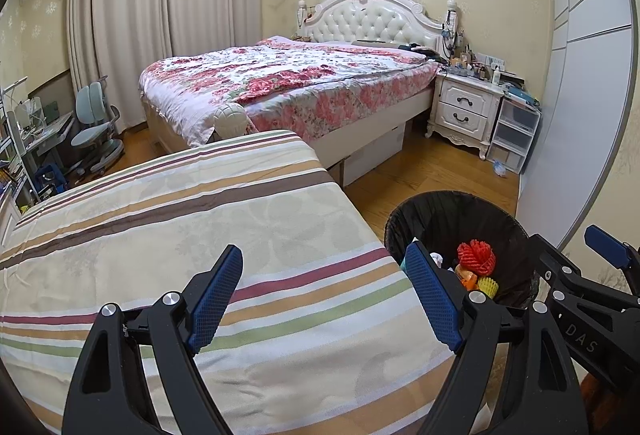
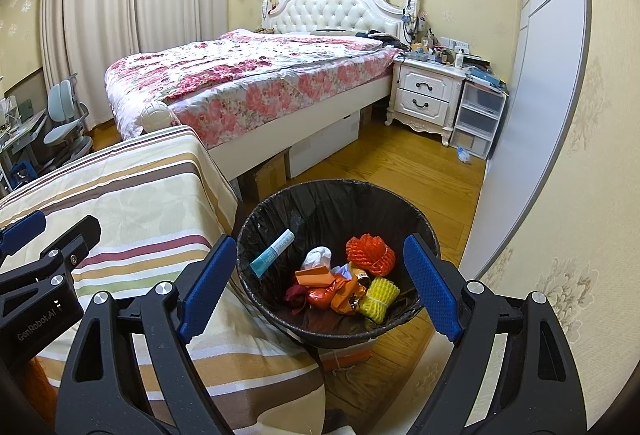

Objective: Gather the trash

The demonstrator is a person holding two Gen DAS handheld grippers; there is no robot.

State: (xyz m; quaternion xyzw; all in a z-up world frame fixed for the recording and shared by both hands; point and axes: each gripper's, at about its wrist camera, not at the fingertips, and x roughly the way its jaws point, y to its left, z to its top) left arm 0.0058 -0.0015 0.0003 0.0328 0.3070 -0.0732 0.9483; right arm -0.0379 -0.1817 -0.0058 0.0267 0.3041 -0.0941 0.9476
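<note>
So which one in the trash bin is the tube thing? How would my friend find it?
Find the black-lined trash bin on the wooden floor beside the striped bedcover. Inside, most trash is a warm-coloured heap: red foam net, yellow foam net, orange wrappers. The tube lies apart on the left, leaning on the liner, and it alone is long, slim and teal with a white end.

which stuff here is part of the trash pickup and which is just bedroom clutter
Part of the job:
- trash bin with black liner
- in it: blue tube, orange foam net, yellow foam net, white tissue, orange wrappers

Just lying about:
- striped cloth
- floral bed
- nightstand
- desk chair
</note>
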